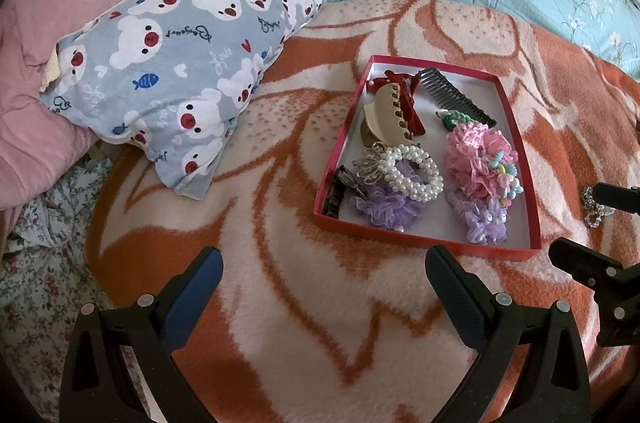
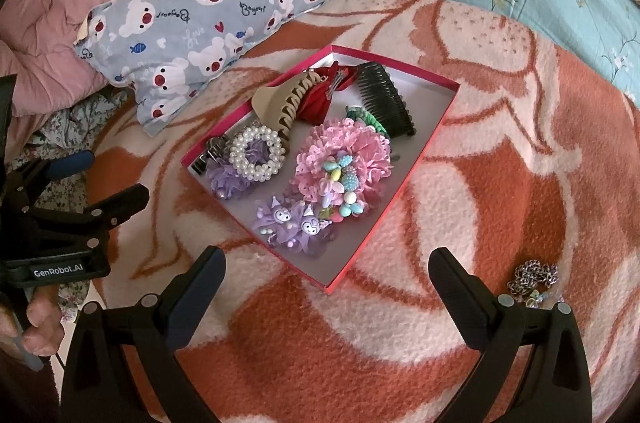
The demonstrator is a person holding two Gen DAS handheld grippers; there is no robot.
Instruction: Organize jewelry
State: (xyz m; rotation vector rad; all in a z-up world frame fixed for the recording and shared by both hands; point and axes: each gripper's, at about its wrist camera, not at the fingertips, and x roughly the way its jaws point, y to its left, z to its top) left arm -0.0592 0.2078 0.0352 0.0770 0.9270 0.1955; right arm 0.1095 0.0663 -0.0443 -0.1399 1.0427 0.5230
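Right wrist view: one chain bracelet (image 2: 534,281) lies outside the red tray (image 2: 376,243), near right. Both the right gripper (image 2: 322,277) and left gripper (image 1: 324,273) gape wide, empty; next, I reckon, is closing on that chain.

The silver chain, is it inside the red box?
No, the silver chain lies on the blanket outside the red box, near the right gripper.

Red tray (image 2: 400,179) of hair accessories on orange blanket (image 2: 500,183), silver chain (image 2: 534,277) just beside it.
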